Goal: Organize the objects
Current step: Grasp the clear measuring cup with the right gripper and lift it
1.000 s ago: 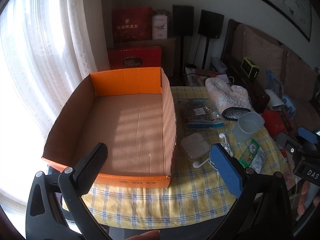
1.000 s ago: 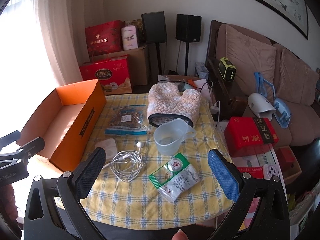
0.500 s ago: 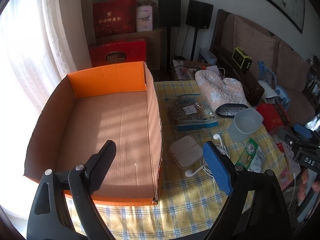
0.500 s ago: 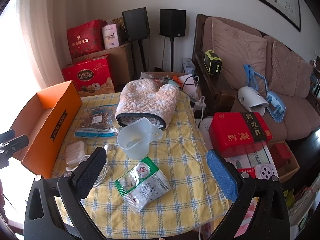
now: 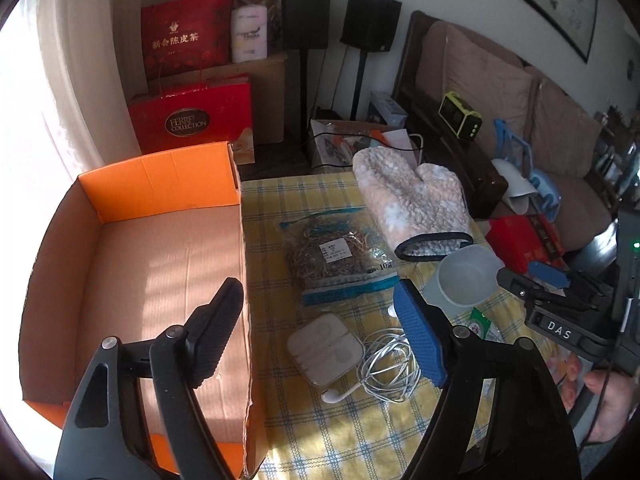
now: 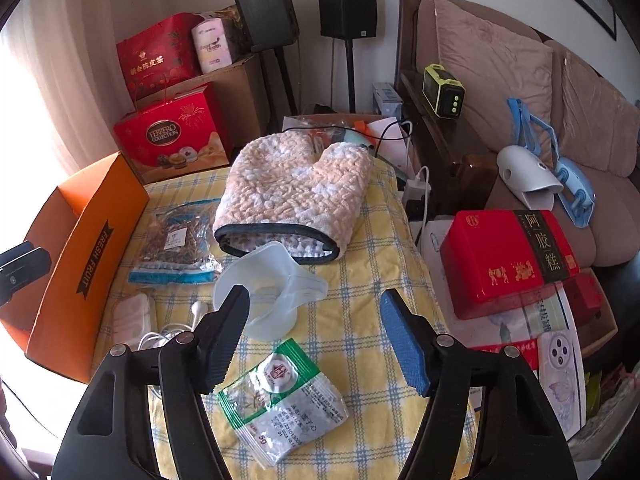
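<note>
Left tongs (image 5: 320,320): half-narrowed, just been closing, empty, above earphone case (image 5: 325,350) beside orange carton (image 5: 160,184). Right tongs (image 6: 316,336): likewise closing, empty, over sachet (image 6: 280,392) on counter (image 6: 384,248).

earphone case (image 6: 130,318) glare-washed, wall painting (image 5: 560,4) cropped

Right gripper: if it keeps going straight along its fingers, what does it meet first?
Probably the green-and-clear sachet on the tablecloth, which lies between and just below the right gripper and its open, empty jaws. The plastic cup sits slightly beyond; depth is hard to judge.
</note>
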Demonstrator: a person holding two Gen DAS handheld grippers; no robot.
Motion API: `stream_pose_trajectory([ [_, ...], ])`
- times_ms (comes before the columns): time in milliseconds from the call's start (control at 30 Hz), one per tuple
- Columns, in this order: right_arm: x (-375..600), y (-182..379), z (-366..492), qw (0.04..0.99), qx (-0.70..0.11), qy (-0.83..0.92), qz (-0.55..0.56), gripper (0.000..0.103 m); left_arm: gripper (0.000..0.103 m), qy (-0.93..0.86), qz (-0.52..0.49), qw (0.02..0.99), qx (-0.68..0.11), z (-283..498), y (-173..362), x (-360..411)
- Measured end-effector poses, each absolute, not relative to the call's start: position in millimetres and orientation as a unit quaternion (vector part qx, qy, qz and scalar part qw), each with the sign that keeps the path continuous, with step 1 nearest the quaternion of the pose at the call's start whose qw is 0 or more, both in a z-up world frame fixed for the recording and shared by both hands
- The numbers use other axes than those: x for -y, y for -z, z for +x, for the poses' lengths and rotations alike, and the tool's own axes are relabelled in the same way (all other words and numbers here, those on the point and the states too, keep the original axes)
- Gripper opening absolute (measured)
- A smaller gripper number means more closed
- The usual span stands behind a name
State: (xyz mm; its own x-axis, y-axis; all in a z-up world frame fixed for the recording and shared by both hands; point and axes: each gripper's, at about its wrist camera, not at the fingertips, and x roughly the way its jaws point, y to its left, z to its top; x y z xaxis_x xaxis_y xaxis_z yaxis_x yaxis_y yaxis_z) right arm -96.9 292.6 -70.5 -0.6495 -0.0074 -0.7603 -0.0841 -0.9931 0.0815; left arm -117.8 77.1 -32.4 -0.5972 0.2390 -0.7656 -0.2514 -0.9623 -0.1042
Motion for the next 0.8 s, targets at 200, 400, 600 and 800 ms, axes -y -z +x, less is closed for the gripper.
stream_pose_trajectory([
  [200, -294.5, 80.6, -111.0, 0.012, -0.060, -0.898, -0.437, 0.050, 0.054, -0.879, -0.446, 0.168, -0.020, -136.8, 40.6, -114.2],
  [400, -295.0, 88.5, -119.6, -0.002, -0.061, -0.893, -0.447, 0.035, 0.044, -0.856, -0.475, 0.196, -0.050, -152.3, 60.7, -161.0],
  [600, -301.0, 90.8, -120.4, -0.009, -0.079, -0.891, -0.448, 0.029, 0.035, -0.826, -0.513, 0.228, -0.061, -163.9, 89.8, -193.5],
  [800, -302.4, 91.1, -120.0, -0.016, -0.088, -0.891, -0.446, 0.031, 0.030, -0.823, -0.515, 0.231, -0.059, -164.5, 93.7, -198.0],
])
